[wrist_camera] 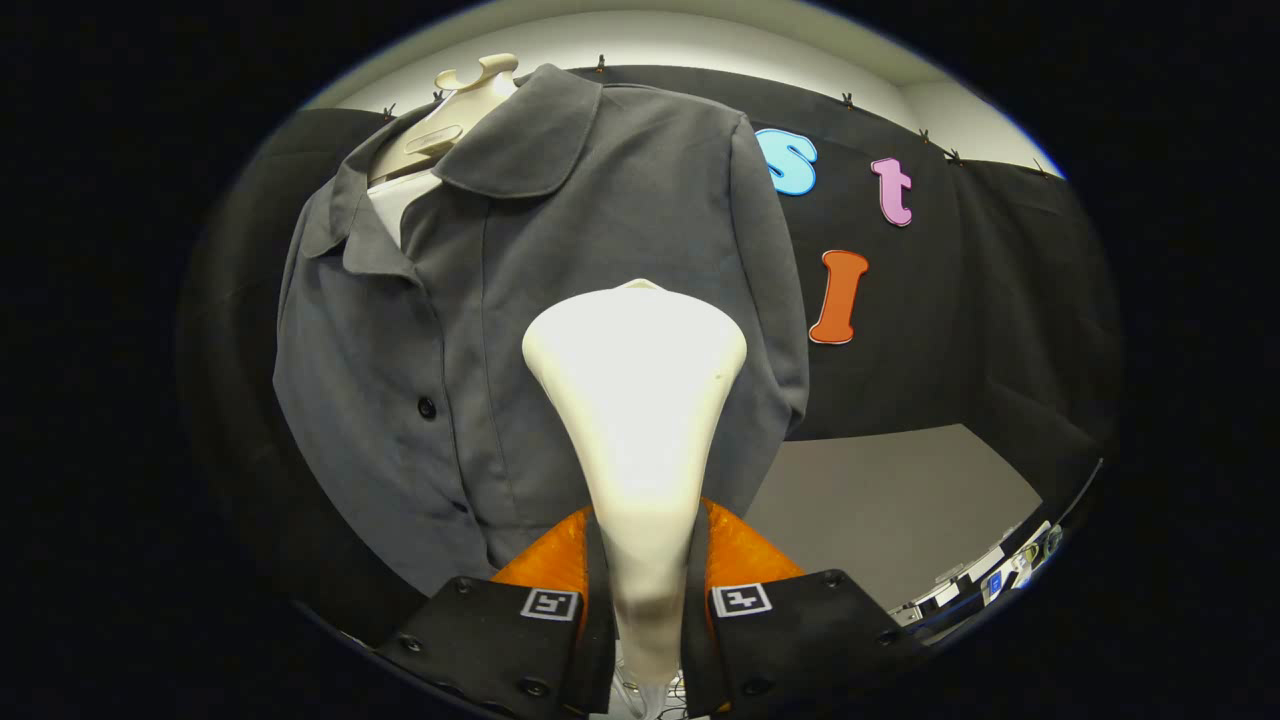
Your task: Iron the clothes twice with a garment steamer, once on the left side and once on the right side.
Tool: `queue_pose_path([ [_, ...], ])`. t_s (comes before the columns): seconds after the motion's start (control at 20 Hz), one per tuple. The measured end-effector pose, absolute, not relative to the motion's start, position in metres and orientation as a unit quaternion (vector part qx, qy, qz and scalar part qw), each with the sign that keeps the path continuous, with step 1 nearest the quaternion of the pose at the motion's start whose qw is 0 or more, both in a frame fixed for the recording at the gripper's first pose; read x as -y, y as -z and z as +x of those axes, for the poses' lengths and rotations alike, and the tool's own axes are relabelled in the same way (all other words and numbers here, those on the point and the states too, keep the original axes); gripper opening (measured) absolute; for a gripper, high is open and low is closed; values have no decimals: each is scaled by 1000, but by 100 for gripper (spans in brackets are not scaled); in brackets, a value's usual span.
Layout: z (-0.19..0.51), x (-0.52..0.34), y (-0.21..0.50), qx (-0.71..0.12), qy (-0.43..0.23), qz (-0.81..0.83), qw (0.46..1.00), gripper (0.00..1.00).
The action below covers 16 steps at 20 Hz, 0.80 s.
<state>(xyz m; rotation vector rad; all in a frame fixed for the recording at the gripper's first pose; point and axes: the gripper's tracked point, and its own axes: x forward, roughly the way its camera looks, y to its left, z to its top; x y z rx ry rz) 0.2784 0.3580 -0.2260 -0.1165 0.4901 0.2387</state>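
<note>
A dark grey buttoned jacket [480, 330] hangs on a cream mannequin bust [455, 110] in front of the black cloth wall. My gripper [645, 560] is shut on the neck of a white garment steamer [640, 400], both fingers pressing its sides. The steamer's wide head rises straight ahead of the fingers and faces the jacket's front panel, to the right of the button line [427, 407]. Whether the head touches the cloth I cannot tell. The steamer hides part of the lower right jacket front.
A grey tabletop [890, 510] lies to the right, beyond the fingers. Small devices and cables [1000, 575] sit at its near right edge. The black wall [980, 300] closes off the back and right.
</note>
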Motion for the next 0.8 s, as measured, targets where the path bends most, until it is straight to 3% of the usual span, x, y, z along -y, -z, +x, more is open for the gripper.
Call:
queue_pose_path([
  [0.8, 255, -342, 314, -281, -112, -44, 952, 35],
])
